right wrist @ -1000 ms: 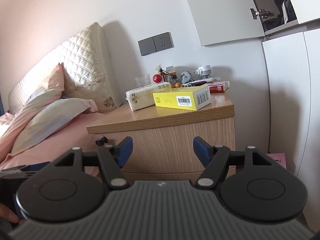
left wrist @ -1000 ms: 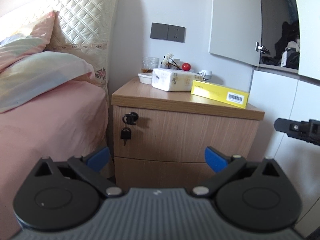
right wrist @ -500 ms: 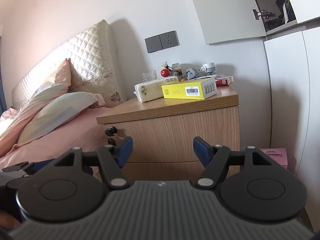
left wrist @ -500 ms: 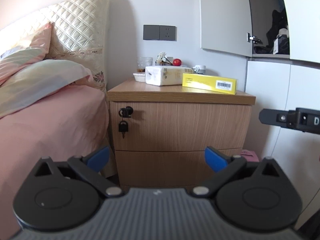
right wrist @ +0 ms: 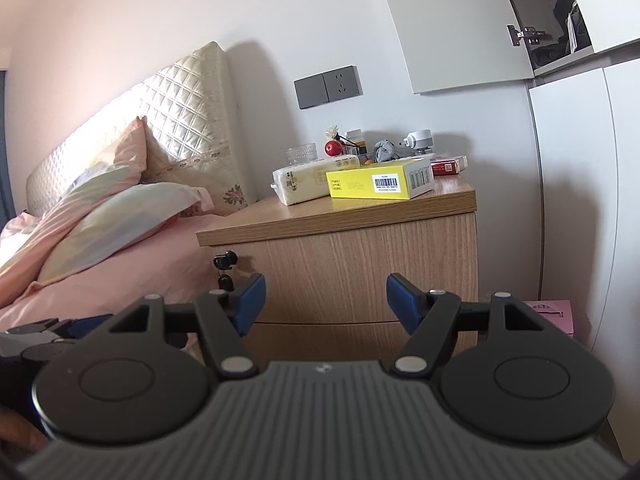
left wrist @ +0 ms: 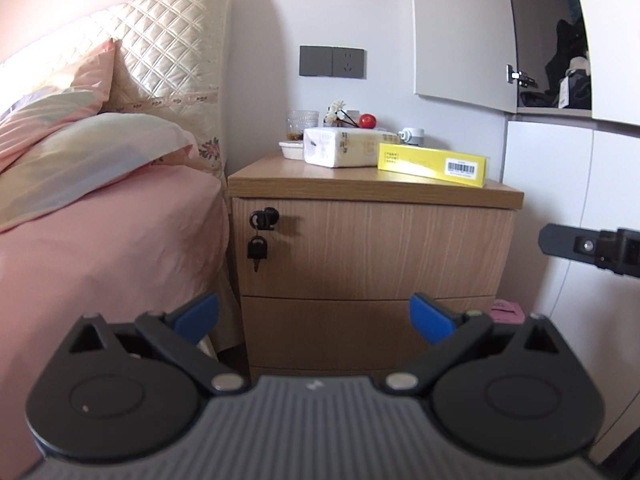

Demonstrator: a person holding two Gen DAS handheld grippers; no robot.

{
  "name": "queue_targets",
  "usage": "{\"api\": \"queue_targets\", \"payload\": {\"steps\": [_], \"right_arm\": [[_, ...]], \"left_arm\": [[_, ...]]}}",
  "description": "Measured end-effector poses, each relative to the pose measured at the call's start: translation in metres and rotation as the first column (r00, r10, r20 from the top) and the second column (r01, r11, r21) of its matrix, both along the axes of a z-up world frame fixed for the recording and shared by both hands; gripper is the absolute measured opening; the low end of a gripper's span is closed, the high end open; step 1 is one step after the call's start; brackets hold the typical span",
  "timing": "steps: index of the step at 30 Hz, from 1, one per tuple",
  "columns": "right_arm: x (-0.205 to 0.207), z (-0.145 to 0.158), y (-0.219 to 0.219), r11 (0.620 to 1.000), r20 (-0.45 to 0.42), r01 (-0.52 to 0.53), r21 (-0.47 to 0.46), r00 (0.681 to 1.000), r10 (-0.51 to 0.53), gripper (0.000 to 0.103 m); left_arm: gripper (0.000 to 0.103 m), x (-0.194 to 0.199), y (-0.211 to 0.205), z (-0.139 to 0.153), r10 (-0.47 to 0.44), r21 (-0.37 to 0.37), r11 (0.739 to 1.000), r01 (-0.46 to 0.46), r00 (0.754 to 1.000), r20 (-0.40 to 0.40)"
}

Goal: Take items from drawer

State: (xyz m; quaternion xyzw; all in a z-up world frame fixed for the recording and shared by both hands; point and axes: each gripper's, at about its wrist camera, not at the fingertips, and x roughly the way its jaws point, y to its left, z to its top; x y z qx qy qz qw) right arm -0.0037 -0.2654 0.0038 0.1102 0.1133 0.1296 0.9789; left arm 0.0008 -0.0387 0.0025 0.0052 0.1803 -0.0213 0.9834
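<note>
**Both Grippers Wait Before Shut Drawers**

Fingers (left wrist: 196,316) of the left gripper (left wrist: 314,318) are seen spread wide in the left wrist view, and nothing is held. Straight ahead, between them, the lower drawer (left wrist: 368,330) is seen shut. Above it sits the top drawer (left wrist: 372,246), with keys (left wrist: 258,240) at its left.

In the right wrist view, the right gripper (right wrist: 324,302) is held partly open and empty. Both shut drawers are seen just ahead of its fingers (right wrist: 250,296), and a yellow box (right wrist: 378,180) is seen higher up.

Matt wood-grain nightstand (left wrist: 372,248) (quilted satin headboard (left wrist: 168,44) gleams beside it).
</note>
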Motion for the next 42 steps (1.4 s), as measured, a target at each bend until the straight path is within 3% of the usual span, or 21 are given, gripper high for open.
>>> {"api": "queue_targets", "payload": {"steps": [18,21,31,34,42], "right_arm": [[0.0021,-0.0020,0.0042,1.000,-0.004,-0.003,-0.015,1.000,0.003,0.073],[0.0023,-0.0031,0.0053,1.000,0.001,-0.004,-0.019,1.000,0.004,0.082],[0.0059,-0.0050,0.0054,0.999,-0.019,0.017,-0.031,1.000,-0.018,0.085],[0.0050,-0.0051,0.0045,0.999,-0.014,0.024,-0.030,1.000,-0.024,0.103],[0.0038,-0.0046,0.0028,0.999,0.000,0.042,-0.027,0.999,-0.042,0.103]], "left_arm": [[0.103,-0.0030,0.0032,0.0014,-0.025,-0.006,1.000,0.025,1.000,0.014],[0.103,-0.0032,0.0036,0.0017,-0.033,-0.007,0.999,0.033,0.999,0.016],[0.103,-0.0044,0.0018,0.0011,-0.040,-0.003,0.999,0.040,0.999,0.019],[0.103,-0.0036,0.0018,0.0009,-0.037,-0.002,0.999,0.037,0.999,0.018],[0.103,-0.0042,0.0022,0.0007,-0.037,-0.001,0.999,0.037,0.999,0.018]]}}
